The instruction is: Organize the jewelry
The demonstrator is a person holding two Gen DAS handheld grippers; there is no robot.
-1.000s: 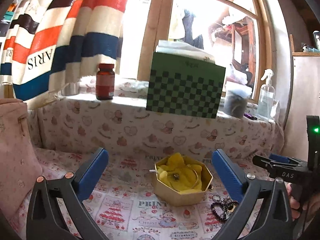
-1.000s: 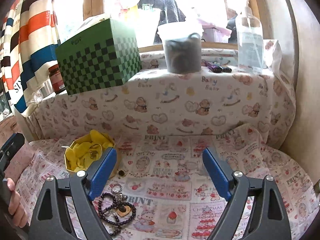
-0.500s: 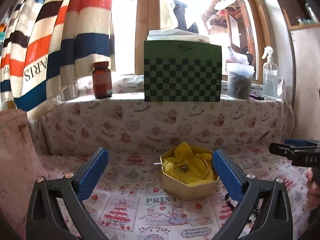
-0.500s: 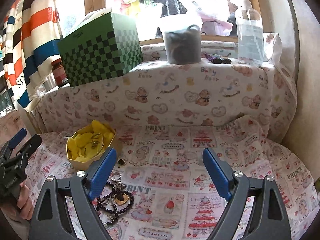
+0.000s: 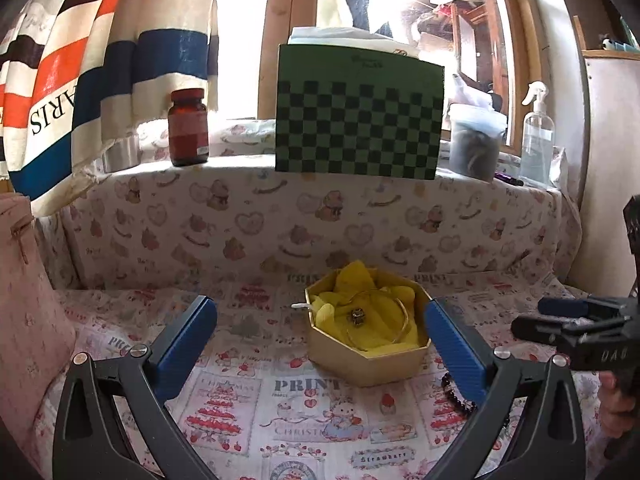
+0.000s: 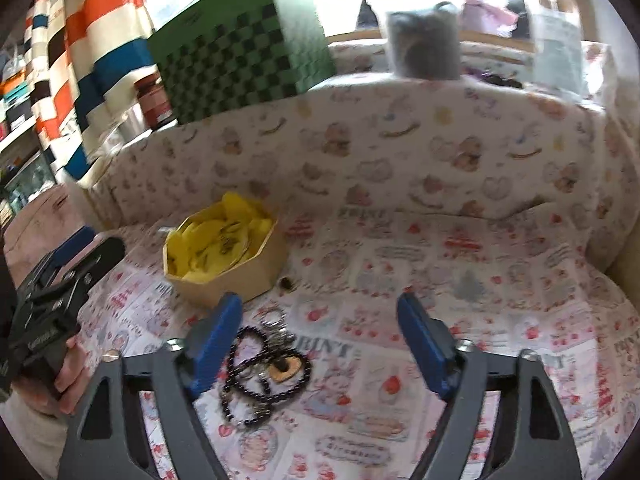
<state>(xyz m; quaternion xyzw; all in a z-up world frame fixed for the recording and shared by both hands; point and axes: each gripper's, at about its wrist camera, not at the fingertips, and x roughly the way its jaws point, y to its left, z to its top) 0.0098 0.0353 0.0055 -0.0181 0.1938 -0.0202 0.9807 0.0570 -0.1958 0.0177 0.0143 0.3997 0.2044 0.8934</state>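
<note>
A gold octagonal box (image 5: 370, 360) lined with yellow cloth (image 5: 368, 312) sits on the printed cloth; it holds a thin gold bangle (image 5: 402, 322) and a small charm (image 5: 357, 315). It also shows in the right wrist view (image 6: 228, 270). My left gripper (image 5: 318, 334) is open and empty, its jaws either side of the box. A black bead necklace (image 6: 266, 376) with a keyring and pendant lies just inside my right gripper's left finger (image 6: 214, 344). My right gripper (image 6: 320, 332) is open and empty. A small ring (image 6: 286, 284) lies right of the box.
A raised ledge behind carries a green checkered box (image 5: 360, 120), a brown bottle (image 5: 188, 128), a tub (image 5: 476, 144) and a spray bottle (image 5: 536, 136). A striped curtain (image 5: 100, 60) hangs at the left. A pink cushion (image 5: 28, 300) lies at the left.
The right gripper has swung left and lowered towards the necklace and box; its view is blurred. The left gripper has held its place over the box, shifting slightly.
</note>
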